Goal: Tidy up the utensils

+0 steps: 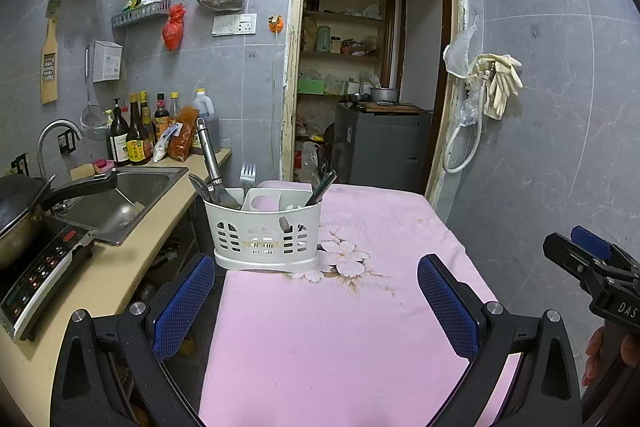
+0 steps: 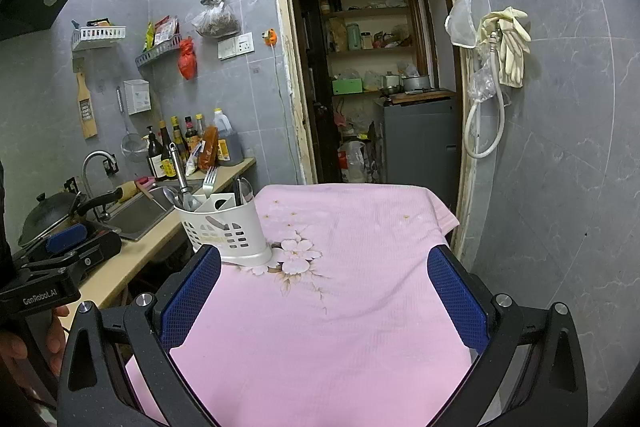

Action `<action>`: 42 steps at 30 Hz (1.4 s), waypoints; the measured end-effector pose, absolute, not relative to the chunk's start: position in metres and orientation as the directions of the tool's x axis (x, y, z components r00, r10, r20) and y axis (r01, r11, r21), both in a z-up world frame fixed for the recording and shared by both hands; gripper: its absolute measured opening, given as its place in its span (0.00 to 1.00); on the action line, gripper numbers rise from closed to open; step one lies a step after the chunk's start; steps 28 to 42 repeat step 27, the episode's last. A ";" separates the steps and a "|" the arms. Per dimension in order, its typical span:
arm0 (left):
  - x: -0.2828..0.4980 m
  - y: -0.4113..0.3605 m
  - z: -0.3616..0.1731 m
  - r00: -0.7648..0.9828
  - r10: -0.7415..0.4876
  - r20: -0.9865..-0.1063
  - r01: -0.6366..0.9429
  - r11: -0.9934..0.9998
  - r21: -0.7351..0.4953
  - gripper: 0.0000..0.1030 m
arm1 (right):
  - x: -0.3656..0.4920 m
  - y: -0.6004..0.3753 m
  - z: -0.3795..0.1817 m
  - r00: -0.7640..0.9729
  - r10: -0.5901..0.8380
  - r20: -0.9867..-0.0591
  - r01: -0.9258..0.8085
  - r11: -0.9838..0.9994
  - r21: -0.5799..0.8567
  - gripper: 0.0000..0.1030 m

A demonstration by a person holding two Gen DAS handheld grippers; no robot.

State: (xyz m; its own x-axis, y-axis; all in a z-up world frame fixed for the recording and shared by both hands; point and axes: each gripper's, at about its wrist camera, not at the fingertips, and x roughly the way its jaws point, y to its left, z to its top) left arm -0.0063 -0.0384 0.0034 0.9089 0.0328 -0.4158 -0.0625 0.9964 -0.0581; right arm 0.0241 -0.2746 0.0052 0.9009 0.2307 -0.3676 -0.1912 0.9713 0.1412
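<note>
A white slotted utensil caddy (image 1: 266, 235) (image 2: 228, 231) stands on the pink flowered cloth (image 1: 340, 327) (image 2: 340, 307) near its left edge. In it stand a steel-handled utensil (image 1: 210, 157) (image 2: 179, 167), a fork (image 1: 247, 173) (image 2: 209, 181), a spoon (image 1: 200, 185) and dark chopsticks (image 1: 322, 185). My left gripper (image 1: 316, 291) is open and empty, a short way in front of the caddy. My right gripper (image 2: 324, 287) is open and empty too, over the cloth to the right of the caddy. Each gripper shows at the edge of the other's view.
A beige counter (image 1: 120, 267) runs along the left with a steel sink (image 1: 120, 199), a tap (image 1: 56, 135), a wok (image 1: 16, 211) on an induction hob (image 1: 44, 267) and sauce bottles (image 1: 138, 135). A doorway (image 1: 372, 67) opens behind the table. A hose and gloves (image 1: 496, 83) hang on the right wall.
</note>
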 end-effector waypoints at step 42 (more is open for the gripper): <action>0.015 -0.034 -0.006 0.904 0.035 -0.427 -0.053 0.998 -0.029 0.99 | 0.040 -0.261 -0.005 0.886 0.207 -0.416 -0.163 0.977 0.138 0.99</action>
